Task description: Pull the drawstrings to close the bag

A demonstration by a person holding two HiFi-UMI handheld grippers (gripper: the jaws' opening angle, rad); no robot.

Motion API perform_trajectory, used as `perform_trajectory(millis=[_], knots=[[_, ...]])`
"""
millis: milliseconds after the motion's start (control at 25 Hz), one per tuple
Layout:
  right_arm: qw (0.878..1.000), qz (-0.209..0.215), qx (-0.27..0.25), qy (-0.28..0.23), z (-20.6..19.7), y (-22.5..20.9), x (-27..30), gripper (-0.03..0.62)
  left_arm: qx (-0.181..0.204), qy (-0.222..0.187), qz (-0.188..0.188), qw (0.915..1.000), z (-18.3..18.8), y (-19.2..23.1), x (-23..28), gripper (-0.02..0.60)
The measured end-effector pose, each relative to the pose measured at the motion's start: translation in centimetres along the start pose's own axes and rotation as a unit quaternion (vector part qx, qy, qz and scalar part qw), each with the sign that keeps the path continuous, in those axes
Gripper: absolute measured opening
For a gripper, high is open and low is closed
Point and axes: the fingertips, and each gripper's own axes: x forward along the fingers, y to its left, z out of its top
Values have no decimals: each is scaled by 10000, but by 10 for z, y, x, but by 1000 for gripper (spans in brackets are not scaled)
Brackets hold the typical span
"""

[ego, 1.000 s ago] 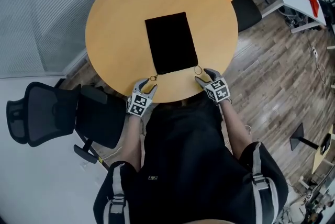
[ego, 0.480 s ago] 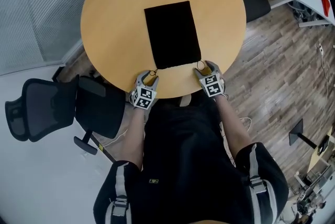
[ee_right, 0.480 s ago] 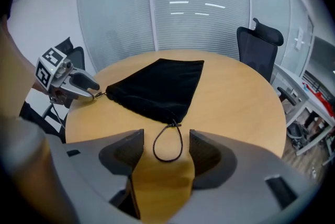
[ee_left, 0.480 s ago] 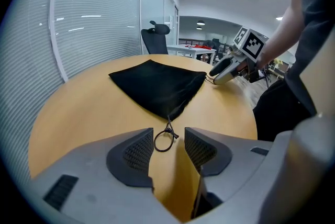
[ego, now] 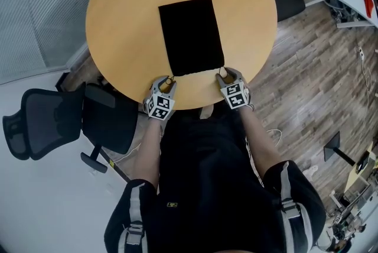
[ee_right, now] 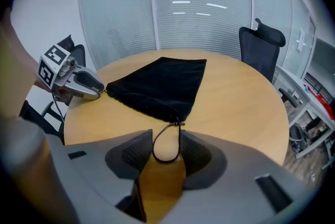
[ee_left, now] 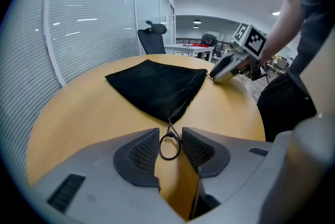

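Lying flat on the round desk, the black bag has its long sides running away from the person and its mouth edge nearest them, near the desk's front rim. Only a narrow strip of bare wood is left betw. mouth & rim, and both grippers sit on that strip. Left gripper is at the bag's near-left corner, right gripper at the near-right corner, well apart w/ the whole mouth edge between them. Left drawstring loop lies on the wood betw. the left pads, still round, not squashed. Jaws there are fairly wide and have just been closing. Right drawstring loop lies betw. the right pads the same way, uncrushed. That gap is narrower and those jaws have just been closing too. Neither gripper has a real pinch on its cord. Plenty of bare desk lies left, right & beyond the bag. Behind the grippers there's little room, as the person's torso is close to the rim. A black office chair stands just left of the person, wood floor to the right.
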Motion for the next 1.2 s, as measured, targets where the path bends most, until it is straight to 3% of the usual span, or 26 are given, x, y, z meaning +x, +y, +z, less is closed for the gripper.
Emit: perform_trajectory(millis=[200, 400, 840, 1000, 1200], knots=[[9994, 41, -341, 52, -5, 8, 0, 67, -74, -5, -110, 9999, 2, -13, 2, 37], [9999, 46, -128, 97, -9, 1, -7, 61, -539, 32, -204, 9983, 1, -13, 2, 26], [9944, -601, -784, -387, 20, -30, -40, 61, -498, -238, 30, 9985, 18, -6, -15, 23], [9894, -953, -896, -632, 35, -41, -55, 61, -266, -326, 421, 9982, 33, 6, -26, 23], [9675, -1693, -1664, -877, 61, -53, -77, 61, 547, -379, 1226, 9902, 60, 25, -47, 23]])
